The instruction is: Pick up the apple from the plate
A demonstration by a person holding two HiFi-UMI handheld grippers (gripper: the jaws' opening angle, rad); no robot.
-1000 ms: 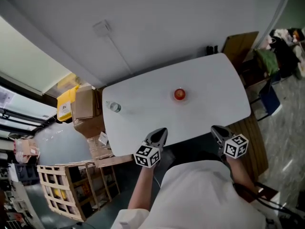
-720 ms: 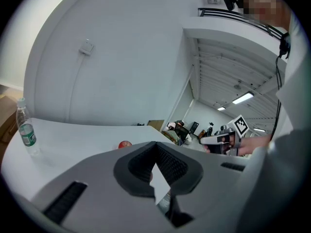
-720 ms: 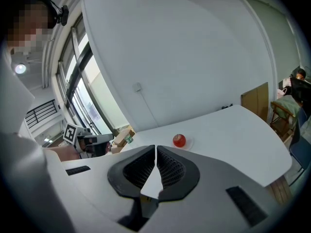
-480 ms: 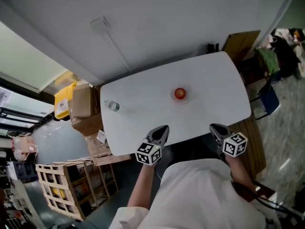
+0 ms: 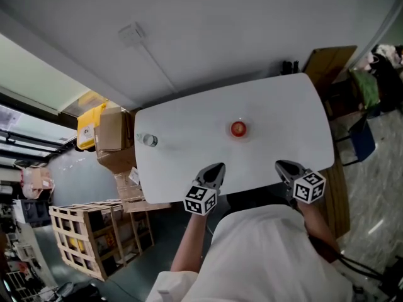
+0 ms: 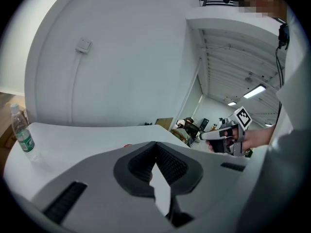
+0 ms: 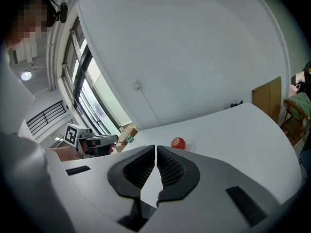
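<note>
A red apple (image 5: pixel 237 128) sits on a small clear plate (image 5: pixel 245 133) near the middle of the white table (image 5: pixel 189 150). The right gripper view shows the apple (image 7: pixel 178 143) just beyond my jaws. Both grippers hang over the table's near edge, well short of the apple. My left gripper (image 5: pixel 217 168) is shut with nothing in it; in its own view the jaws (image 6: pixel 156 146) meet and hide most of the apple. My right gripper (image 5: pixel 281 165) is shut too, its jaws (image 7: pixel 155 149) touching and empty.
A clear water bottle (image 5: pixel 149 140) stands at the table's left end, seen also as the bottle (image 6: pixel 22 135) in the left gripper view. Cardboard boxes (image 5: pixel 113 137) and a wooden crate (image 5: pixel 94 238) lie left of the table. A chair with clothes (image 5: pixel 371 80) stands at the right.
Both grippers have drifted a little forward toward the table's near edge and sunk slightly. The apple and bottle have stayed put.
</note>
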